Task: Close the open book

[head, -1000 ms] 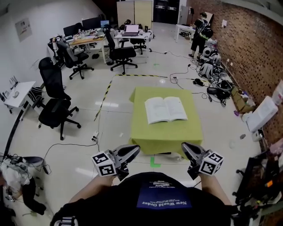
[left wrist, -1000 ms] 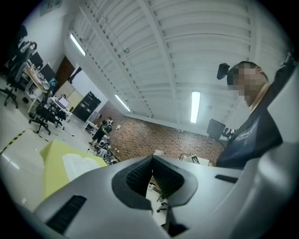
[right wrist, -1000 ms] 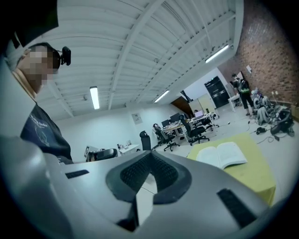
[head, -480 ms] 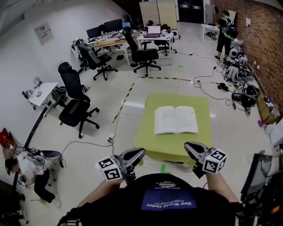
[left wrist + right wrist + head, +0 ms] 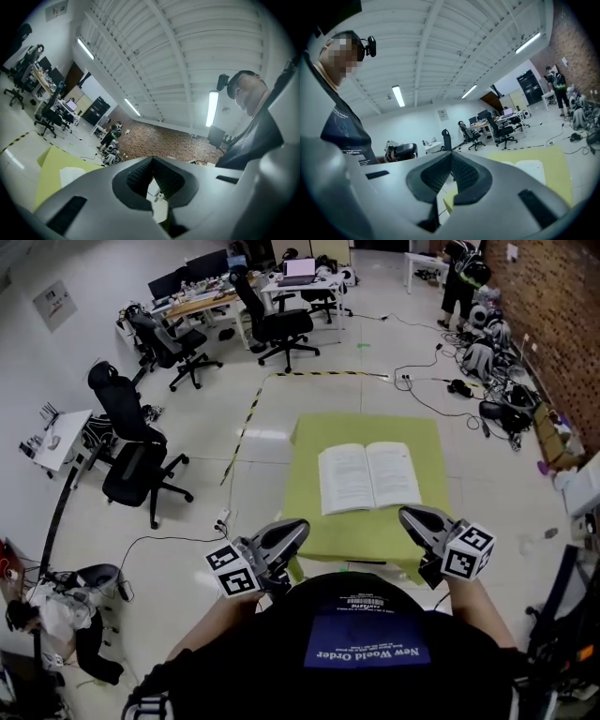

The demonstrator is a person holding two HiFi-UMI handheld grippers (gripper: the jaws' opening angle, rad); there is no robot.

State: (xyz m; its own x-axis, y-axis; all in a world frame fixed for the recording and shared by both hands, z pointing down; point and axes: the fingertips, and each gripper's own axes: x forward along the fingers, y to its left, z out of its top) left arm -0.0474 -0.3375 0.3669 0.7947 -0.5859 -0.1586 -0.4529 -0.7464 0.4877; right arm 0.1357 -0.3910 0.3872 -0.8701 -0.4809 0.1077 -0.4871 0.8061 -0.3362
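Observation:
An open book (image 5: 368, 476) with white pages lies flat on the yellow-green table (image 5: 316, 532) ahead of me. My left gripper (image 5: 292, 529) is held near the table's front left corner, jaws shut, nothing between them. My right gripper (image 5: 413, 517) hovers over the table's front right edge, also shut and empty. Both are short of the book. In the left gripper view the gripper (image 5: 151, 161) shows the table (image 5: 47, 173) and a page (image 5: 70, 176) below. In the right gripper view the gripper (image 5: 450, 155) has the book (image 5: 532, 168) to its right.
Black office chairs (image 5: 131, 470) stand on the floor to the left of the table. Desks with monitors (image 5: 202, 292) are at the back. Cables and bags (image 5: 502, 409) lie along the brick wall on the right. A person (image 5: 461, 277) stands far back.
The table and book have come nearer and lower in the head view as I moved toward them. Both grippers stay shut and now reach the table's front edge.

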